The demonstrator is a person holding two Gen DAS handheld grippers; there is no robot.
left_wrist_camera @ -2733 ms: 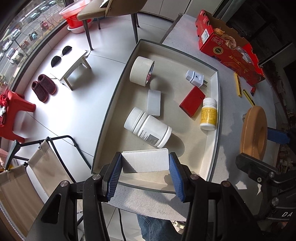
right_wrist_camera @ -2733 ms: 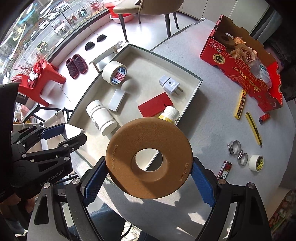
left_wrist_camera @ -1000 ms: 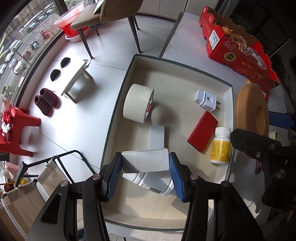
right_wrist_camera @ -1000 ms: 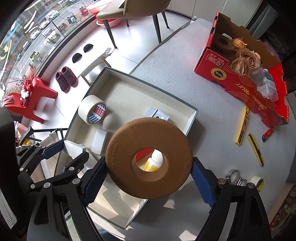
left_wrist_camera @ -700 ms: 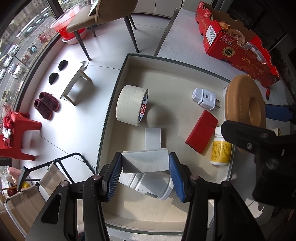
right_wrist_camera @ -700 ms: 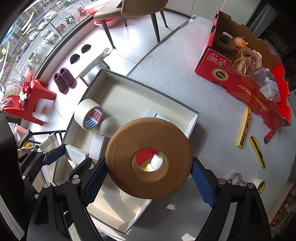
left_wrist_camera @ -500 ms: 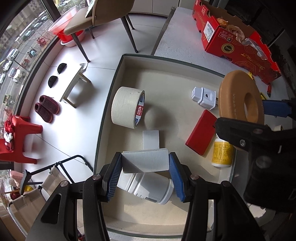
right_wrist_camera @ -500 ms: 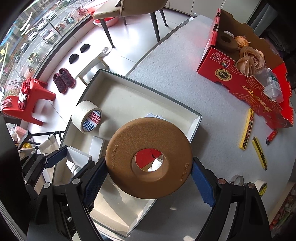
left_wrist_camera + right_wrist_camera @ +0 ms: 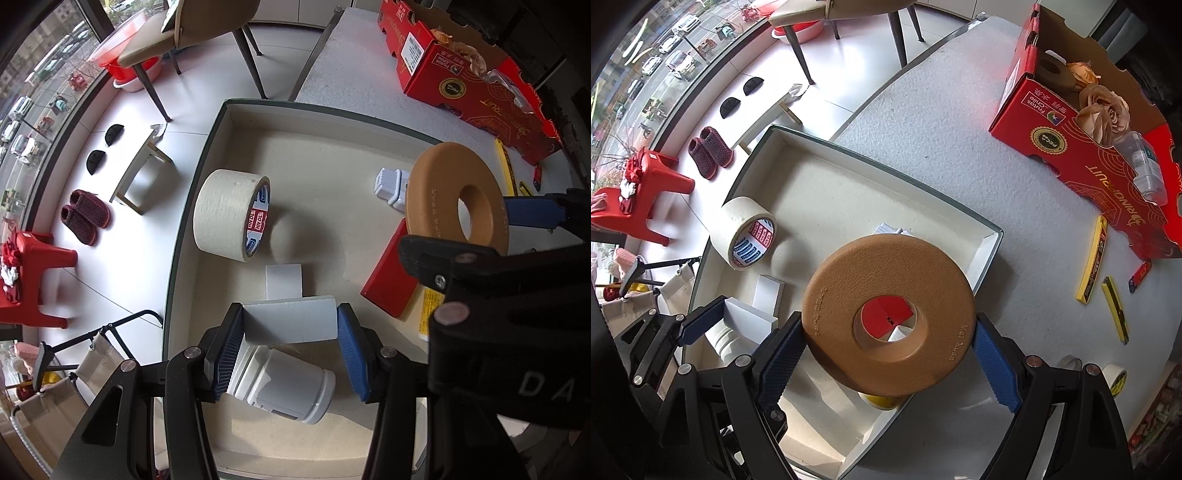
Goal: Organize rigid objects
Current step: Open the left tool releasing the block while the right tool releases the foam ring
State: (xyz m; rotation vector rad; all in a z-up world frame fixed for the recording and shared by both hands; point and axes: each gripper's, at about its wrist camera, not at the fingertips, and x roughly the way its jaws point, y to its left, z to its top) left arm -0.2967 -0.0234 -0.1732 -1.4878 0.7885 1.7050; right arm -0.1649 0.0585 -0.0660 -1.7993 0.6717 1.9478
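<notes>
Our left gripper (image 9: 290, 345) is clenched on a white box (image 9: 290, 320), its blue pads pressed to the box's two ends. We hold it above the tray (image 9: 192, 206), directly over a white jar (image 9: 284, 387) that lies on its side on the tray floor. Just past the box lies a small white block (image 9: 283, 275), and beyond that a tape roll (image 9: 231, 214) stands on its edge near the tray's left wall.

Our right gripper (image 9: 886, 363) grasps a brown ring (image 9: 890, 314) by its outer rim, one pad on each side, with the ring lying roughly flat across the fingers. The ring hangs over the tray's right side. Through its hole we see a red card (image 9: 886, 308) and something white beside it. A yellow bottle (image 9: 881, 400) peeks out under the ring's near edge, and a white plug (image 9: 388, 186) sits just behind the ring.

Outside the tray, on the grey table (image 9: 923, 122), stand a red carton (image 9: 1082, 162) and two yellow cutters (image 9: 1091, 269).
</notes>
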